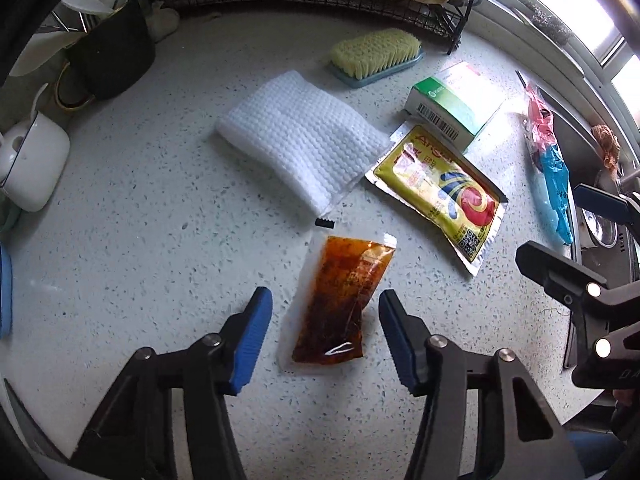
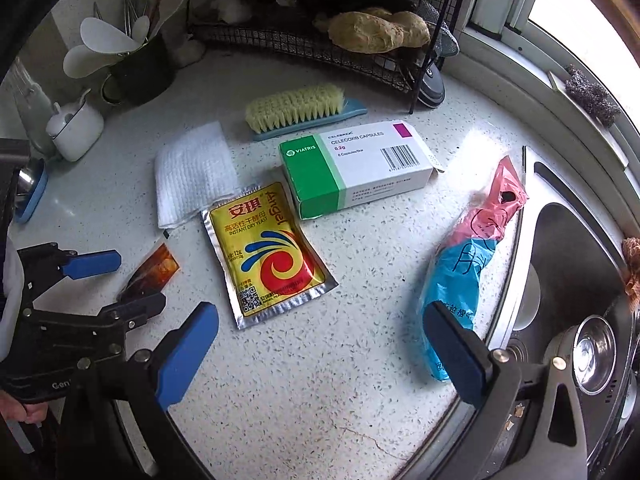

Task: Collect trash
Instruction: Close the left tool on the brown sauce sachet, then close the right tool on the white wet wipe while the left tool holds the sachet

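A clear sauce packet [image 1: 336,300] of red-brown chili oil lies flat on the speckled counter [image 1: 160,240]. My left gripper [image 1: 324,294] points down over it, open, one blue finger on each side and a gap to both. The right wrist view shows that packet [image 2: 154,270] partly hidden behind the left gripper [image 2: 120,284]. My right gripper [image 2: 320,312] stands open over bare counter. A yellow yeast packet [image 2: 266,248] lies just beyond it. A pink and blue plastic bag [image 2: 468,256] lies with its near end against the right finger. A green and white medicine box [image 2: 356,168] sits farther back.
A folded white cloth [image 1: 296,140] and a scrub brush [image 1: 376,56] lie behind the trash. A wire rack [image 2: 320,40], a black utensil holder [image 2: 136,68] and a white jar [image 2: 76,128] line the back. A steel sink [image 2: 560,264] drops away at the right.
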Tool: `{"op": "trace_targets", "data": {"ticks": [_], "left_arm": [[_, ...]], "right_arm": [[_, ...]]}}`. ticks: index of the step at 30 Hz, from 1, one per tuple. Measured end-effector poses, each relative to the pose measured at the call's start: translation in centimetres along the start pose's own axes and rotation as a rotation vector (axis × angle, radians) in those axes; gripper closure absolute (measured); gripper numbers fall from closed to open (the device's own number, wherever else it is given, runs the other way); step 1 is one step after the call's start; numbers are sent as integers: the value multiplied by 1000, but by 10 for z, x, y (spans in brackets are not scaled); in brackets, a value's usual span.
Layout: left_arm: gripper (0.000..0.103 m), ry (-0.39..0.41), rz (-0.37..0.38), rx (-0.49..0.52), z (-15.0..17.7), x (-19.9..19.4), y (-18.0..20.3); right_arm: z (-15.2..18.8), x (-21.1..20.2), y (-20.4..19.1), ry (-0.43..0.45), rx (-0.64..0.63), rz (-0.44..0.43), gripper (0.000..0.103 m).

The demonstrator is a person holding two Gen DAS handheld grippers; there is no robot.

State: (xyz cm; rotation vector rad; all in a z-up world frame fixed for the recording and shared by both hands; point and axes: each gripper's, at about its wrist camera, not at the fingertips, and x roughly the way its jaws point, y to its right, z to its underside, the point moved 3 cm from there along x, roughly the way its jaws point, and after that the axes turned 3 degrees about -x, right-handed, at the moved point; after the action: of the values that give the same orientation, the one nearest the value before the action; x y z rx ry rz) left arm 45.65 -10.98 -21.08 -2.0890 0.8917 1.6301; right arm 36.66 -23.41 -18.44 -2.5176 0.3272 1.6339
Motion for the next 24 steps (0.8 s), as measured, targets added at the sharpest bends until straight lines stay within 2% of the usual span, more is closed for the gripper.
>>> {"op": "trace_targets", "data": {"ticks": [3,7,11,16,24], "left_arm": [[72,-4,29,-11,-2,0,2],[81,-5,52,2,1,-2,9],[83,35,41,-22,4,-16,5],[83,108,12,-109,-2,-44,-20],[83,180,-98,-251,-6,-67,-72]], "right_arm": [[1,-2,1,-3,-9,5,1],[2,-4,2,3,-5,4,1],[-5,-7,-2,18,-18,-14,1],[-26,-11,-20,55,-66,-61,1],[-67,-12,-68,104,-198,-141,1]]}}
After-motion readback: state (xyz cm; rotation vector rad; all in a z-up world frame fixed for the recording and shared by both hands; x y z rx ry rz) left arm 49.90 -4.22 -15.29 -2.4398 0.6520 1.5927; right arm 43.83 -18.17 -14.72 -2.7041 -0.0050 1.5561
